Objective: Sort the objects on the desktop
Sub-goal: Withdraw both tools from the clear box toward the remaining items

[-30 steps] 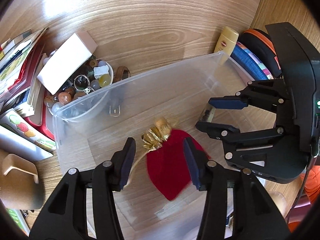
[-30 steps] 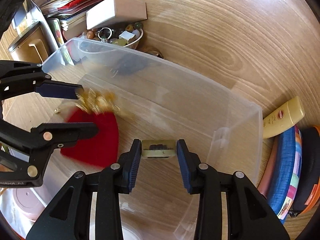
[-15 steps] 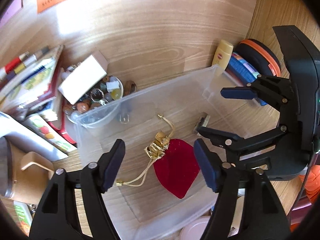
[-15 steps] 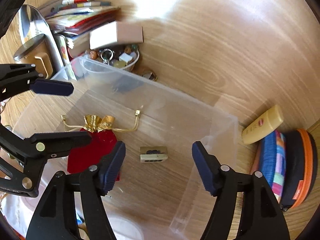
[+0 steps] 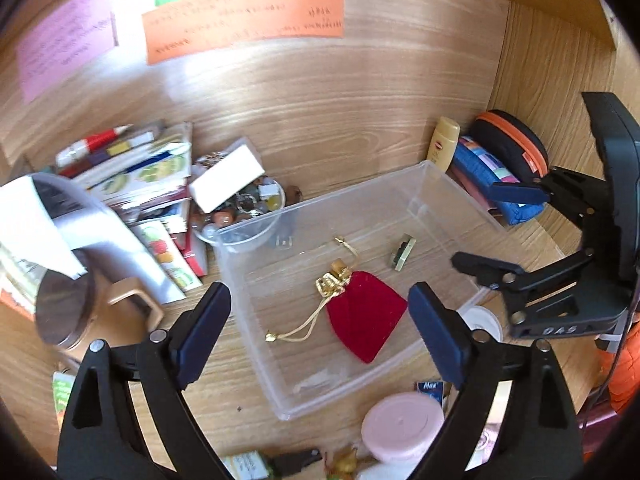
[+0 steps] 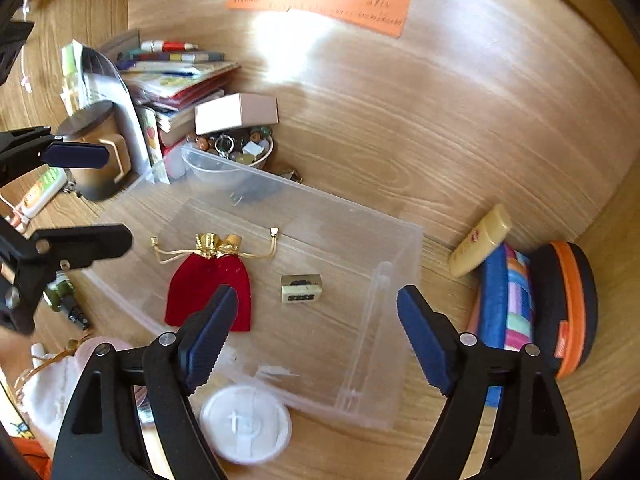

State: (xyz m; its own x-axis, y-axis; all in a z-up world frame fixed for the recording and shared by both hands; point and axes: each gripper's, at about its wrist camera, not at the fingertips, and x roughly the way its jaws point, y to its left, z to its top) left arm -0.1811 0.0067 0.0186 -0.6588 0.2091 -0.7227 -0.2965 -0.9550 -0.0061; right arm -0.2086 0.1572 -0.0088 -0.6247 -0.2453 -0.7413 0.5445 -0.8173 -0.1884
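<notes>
— Where's the pouch (image 5: 366, 314)?
— Flat on the bin (image 5: 256, 236) floor, red velvet, gold neck gathered, cords splayed loose. In the left wrist view it lies between the jaws and beyond their tips.
— And the lock (image 6: 301, 288)?
— Small, brass-coloured, lying beside the pouch, apart from it, between the right jaws and beyond them.

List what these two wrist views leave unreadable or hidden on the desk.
- Writing on the orange note: too small and blurred in both views.
- Bowl of beads: partly covered by the white box, and by the clear bin wall in the left wrist view.
- Small brass block: markings too small to read.
- Items at the left wrist view's bottom edge: cut off, blurred.
- Striped pouch: partly behind the right hand-held gripper.
</notes>
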